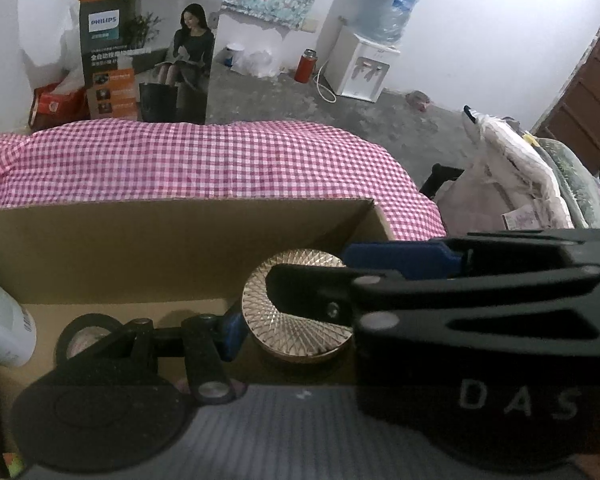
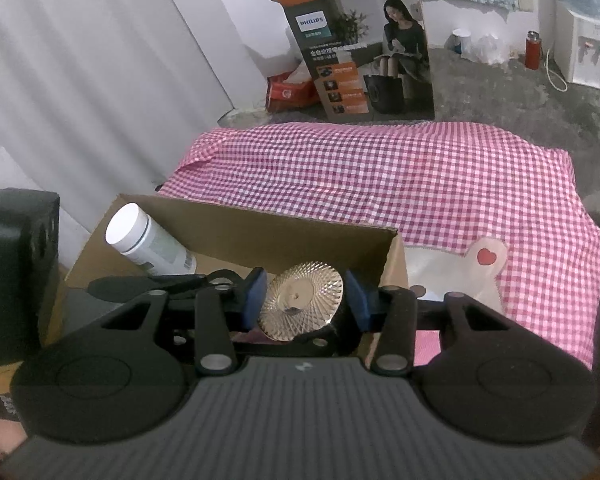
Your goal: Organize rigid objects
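A round gold case (image 1: 256,312) with a faceted lid hangs tilted inside the open cardboard box (image 1: 140,248). In the right wrist view the gold case (image 2: 300,300) fills the space between the blue pads (image 2: 254,300) of my right gripper (image 2: 306,300), which is shut on it. My left gripper (image 1: 298,332) has its left blue pad (image 1: 232,332) against the case's edge. Its other finger is hidden behind the right gripper (image 1: 308,270), which reaches in from the right across the lid.
A white bottle (image 2: 148,240) leans in the box's left corner, and a black tape roll (image 1: 80,336) lies on its floor. Behind the box (image 2: 300,236) spreads a pink checked cloth (image 1: 200,160). A black boxy device (image 2: 16,264) stands left of the box.
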### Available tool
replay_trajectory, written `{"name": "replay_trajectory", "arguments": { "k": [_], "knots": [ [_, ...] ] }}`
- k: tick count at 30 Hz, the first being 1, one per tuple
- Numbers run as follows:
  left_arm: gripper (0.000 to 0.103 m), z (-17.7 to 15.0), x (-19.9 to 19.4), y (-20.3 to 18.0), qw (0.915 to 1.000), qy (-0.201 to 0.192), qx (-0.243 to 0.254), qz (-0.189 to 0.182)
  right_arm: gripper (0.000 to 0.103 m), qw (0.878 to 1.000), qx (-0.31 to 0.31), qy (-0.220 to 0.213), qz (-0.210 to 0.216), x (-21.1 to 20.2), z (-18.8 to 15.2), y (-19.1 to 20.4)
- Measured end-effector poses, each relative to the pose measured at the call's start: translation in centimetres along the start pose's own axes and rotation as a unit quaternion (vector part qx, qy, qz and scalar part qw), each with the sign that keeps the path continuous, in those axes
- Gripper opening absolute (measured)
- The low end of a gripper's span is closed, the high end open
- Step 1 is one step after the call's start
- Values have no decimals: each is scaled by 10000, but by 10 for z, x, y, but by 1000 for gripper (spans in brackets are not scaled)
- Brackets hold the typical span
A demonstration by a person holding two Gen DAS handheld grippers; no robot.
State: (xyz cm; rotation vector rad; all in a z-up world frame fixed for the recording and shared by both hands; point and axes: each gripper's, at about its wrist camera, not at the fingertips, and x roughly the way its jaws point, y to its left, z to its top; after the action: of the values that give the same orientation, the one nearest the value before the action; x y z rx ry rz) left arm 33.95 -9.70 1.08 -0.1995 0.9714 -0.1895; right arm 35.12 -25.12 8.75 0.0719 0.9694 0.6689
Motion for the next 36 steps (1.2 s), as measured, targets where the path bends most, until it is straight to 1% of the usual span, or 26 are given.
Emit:
{"name": "replay_trajectory", "arguments": {
  "k": [4,7,12,15,17,19,22,24,25,27,28,30,32,34,36],
  "knots": [
    [59,-1,2,-2,10000,17,-37,34,44,10000,-40,-30,-25,0,1,1],
    [59,0,0,-4,10000,-56,-22,4,44,10000,7,-59,16,0,1,-1],
    [62,0,-1,-5,10000,-44,5,0,44,9999,56,-120,36,-1,0,-3],
    [67,-2,-7,-2,9999,-82,-21,-54,44,9998,86,-172,67,-3,-4,-2],
    [73,-4,-15,-2,9998,-141,1,-117,45,9996,106,-245,98,-8,-6,0],
    [82,-8,-27,-2,9996,-219,27,-173,47,9990,158,-382,145,-17,-10,2],
    [87,-14,-47,-3,9992,-336,124,-177,54,9971,276,-654,286,-36,-16,7],
    [89,-21,-63,-6,9988,-422,233,-108,66,9952,333,-862,328,-51,-22,12],
    [92,-24,-69,-8,9984,-474,310,-80,69,9941,337,-968,351,-60,-25,16],
    [95,-32,-85,-13,9972,-579,480,45,83,9923,329,-1124,397,-75,-31,24],
    [95,-36,-92,-15,9965,-631,548,98,85,9915,313,-1191,414,-83,-34,28],
    [95,-44,-106,-19,9950,-737,648,177,95,9904,276,-1290,420,-97,-39,37],
    [96,-54,-121,-20,9937,-838,707,221,101,9898,199,-1358,381,-110,-44,47],
    [100,-62,-134,-20,9923,-961,738,237,101,9895,21,-1423,235,-123,-50,60],
    [101,-70,-146,-19,9910,-1085,736,260,101,9891,-283,-1446,33,-134,-55,76]
  ]
}}
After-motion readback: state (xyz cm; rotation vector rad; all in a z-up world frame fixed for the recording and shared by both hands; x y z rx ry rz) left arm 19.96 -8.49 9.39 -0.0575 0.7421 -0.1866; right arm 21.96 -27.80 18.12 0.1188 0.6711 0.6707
